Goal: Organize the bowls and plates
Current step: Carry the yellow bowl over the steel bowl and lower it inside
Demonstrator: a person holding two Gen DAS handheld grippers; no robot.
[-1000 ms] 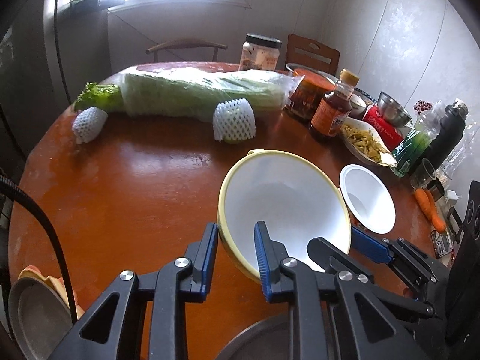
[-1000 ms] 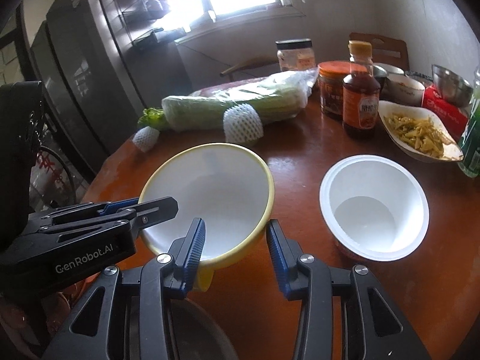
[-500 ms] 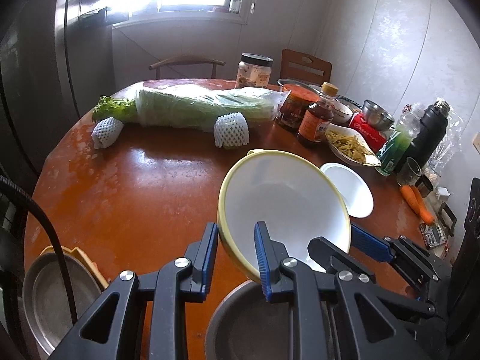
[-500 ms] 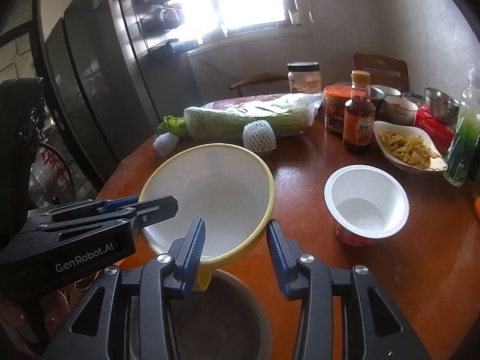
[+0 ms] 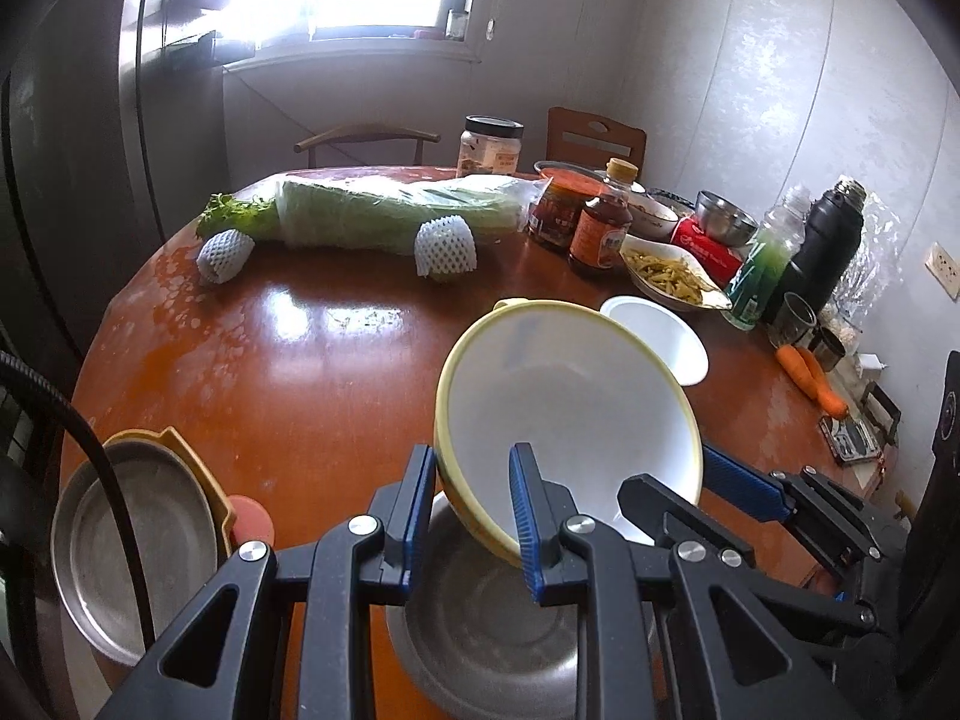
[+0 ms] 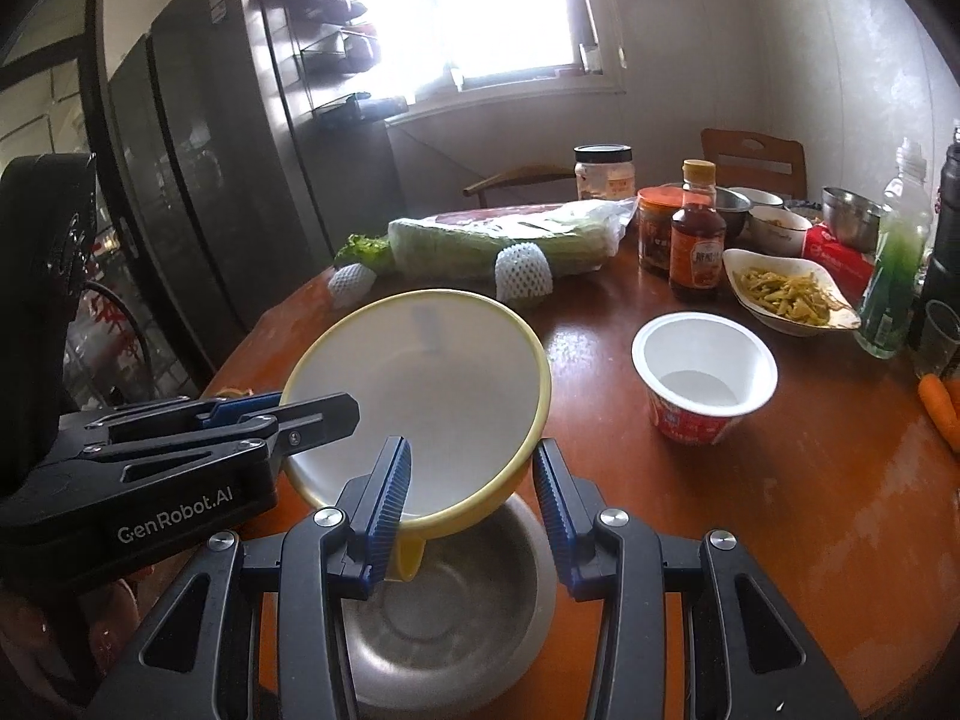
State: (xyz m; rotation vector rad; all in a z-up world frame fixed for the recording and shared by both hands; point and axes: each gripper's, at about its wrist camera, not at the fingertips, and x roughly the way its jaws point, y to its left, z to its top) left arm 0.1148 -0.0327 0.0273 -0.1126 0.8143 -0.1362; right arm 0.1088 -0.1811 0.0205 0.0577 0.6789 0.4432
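Both grippers hold a yellow-rimmed white bowl (image 5: 570, 414) by its rim, tilted in the air. My left gripper (image 5: 471, 513) is shut on its near left rim. My right gripper (image 6: 471, 507) is shut on its near right rim, by a yellow handle tab; the bowl also shows in the right wrist view (image 6: 420, 396). Right below it a steel bowl (image 6: 444, 612) stands on the table, also seen in the left wrist view (image 5: 486, 630). A steel plate (image 5: 126, 546) lies in a yellow dish at the near left.
A white paper cup bowl (image 6: 702, 375) stands to the right. Farther back are wrapped cabbage (image 5: 390, 213), netted fruit (image 5: 447, 246), sauce bottle (image 6: 693, 249), jars, a dish of food (image 6: 786, 294), steel bowls, bottles, a flask and carrots (image 5: 813, 381). The table edge (image 5: 90, 360) curves at left.
Both grippers have lifted the yellow-rimmed bowl up and drawn it back toward me. The steel bowl under it and the steel plate at the left have come into fuller view.
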